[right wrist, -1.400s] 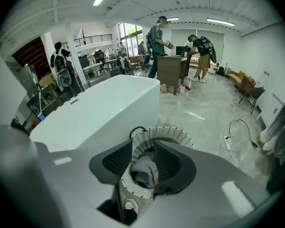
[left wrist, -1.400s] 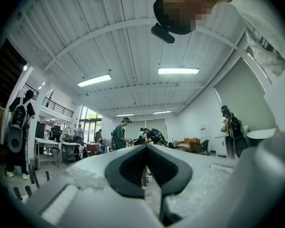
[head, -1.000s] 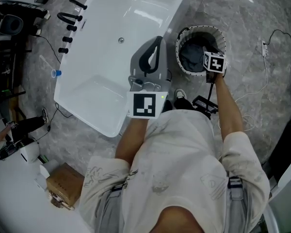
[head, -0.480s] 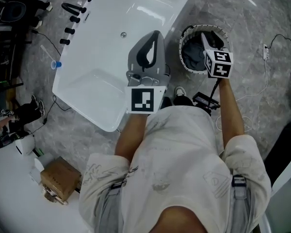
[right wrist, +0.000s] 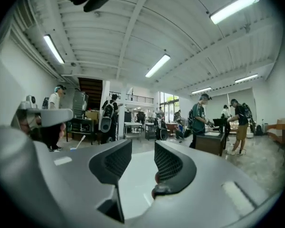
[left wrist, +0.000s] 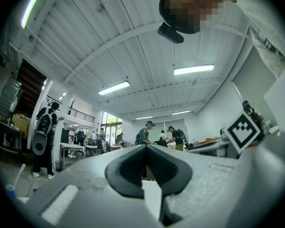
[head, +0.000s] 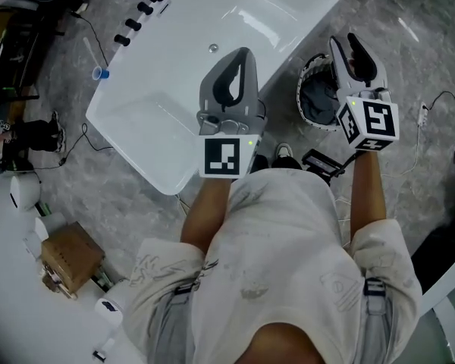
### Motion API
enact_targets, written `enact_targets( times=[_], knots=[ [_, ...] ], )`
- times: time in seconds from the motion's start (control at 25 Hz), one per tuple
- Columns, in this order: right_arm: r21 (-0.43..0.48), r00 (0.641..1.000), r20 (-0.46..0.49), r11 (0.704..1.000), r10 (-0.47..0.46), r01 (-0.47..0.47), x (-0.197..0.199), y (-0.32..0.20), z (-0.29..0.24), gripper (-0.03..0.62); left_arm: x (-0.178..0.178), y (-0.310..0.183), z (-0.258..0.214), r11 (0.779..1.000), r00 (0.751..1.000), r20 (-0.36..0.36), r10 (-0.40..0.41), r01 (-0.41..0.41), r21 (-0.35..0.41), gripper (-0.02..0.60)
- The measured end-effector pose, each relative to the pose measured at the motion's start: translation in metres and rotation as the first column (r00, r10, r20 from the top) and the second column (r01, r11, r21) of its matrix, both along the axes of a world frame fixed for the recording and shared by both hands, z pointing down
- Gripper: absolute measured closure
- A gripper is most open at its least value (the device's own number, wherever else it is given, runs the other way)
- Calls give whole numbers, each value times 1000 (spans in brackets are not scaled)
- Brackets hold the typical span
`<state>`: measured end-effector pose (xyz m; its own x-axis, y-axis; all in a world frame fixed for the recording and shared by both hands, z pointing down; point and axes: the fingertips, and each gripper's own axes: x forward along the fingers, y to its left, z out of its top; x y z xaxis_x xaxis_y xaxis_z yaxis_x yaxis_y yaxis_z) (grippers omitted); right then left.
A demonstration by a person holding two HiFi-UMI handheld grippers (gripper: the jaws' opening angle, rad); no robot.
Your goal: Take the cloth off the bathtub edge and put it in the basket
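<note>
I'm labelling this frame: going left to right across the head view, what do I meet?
Blue cup → left gripper → basket → right gripper → white plug. The bathtub spans several of these, so it is left out.

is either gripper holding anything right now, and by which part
Nothing is held. The left gripper has its jaws shut together on nothing, and the right gripper has its jaws apart and empty. The dark cloth lies in the basket.
</note>
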<state>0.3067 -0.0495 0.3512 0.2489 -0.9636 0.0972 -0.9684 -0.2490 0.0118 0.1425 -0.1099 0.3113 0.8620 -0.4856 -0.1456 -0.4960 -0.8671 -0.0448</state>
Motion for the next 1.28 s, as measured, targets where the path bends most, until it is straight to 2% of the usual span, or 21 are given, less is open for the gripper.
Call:
enact_targets(
  times=[0.2,0.36,0.56,0.84,0.96,1.04,1.12,1.2,1.28],
  knots=[
    [84,986,-88,986,-140,147,-63,-31,-50,441,-45,-24,-4,991,991,-12,-132,132,-16,584],
    [124,963,-115,959,-242,256,-113,-52,-69,441,-92,-40,-7,967,967,-26,-255,255,-11,584],
    [167,930,-92,915,-356,367,-167,-74,-80,442,-155,-55,-10,916,916,-18,-402,402,-6,584],
    [156,870,-94,856,-483,492,-232,-105,-83,444,-234,-63,-21,829,829,-20,-558,559,35,584],
    [143,851,-105,839,-515,525,-256,-111,-78,444,-260,-62,-18,799,799,-13,-601,601,24,584],
    [137,841,-109,830,-530,541,-267,-112,-76,445,-271,-61,-19,787,788,-14,-616,616,25,584],
    [143,839,-111,827,-532,543,-273,-113,-77,448,-278,-61,-20,781,781,-15,-624,624,27,584],
    [146,844,-129,832,-520,535,-276,-114,-77,502,-280,-61,-20,778,778,-12,-628,628,31,584],
    [149,847,-140,835,-513,530,-277,-115,-78,510,-280,-62,-20,780,781,-9,-625,625,31,584]
  ],
)
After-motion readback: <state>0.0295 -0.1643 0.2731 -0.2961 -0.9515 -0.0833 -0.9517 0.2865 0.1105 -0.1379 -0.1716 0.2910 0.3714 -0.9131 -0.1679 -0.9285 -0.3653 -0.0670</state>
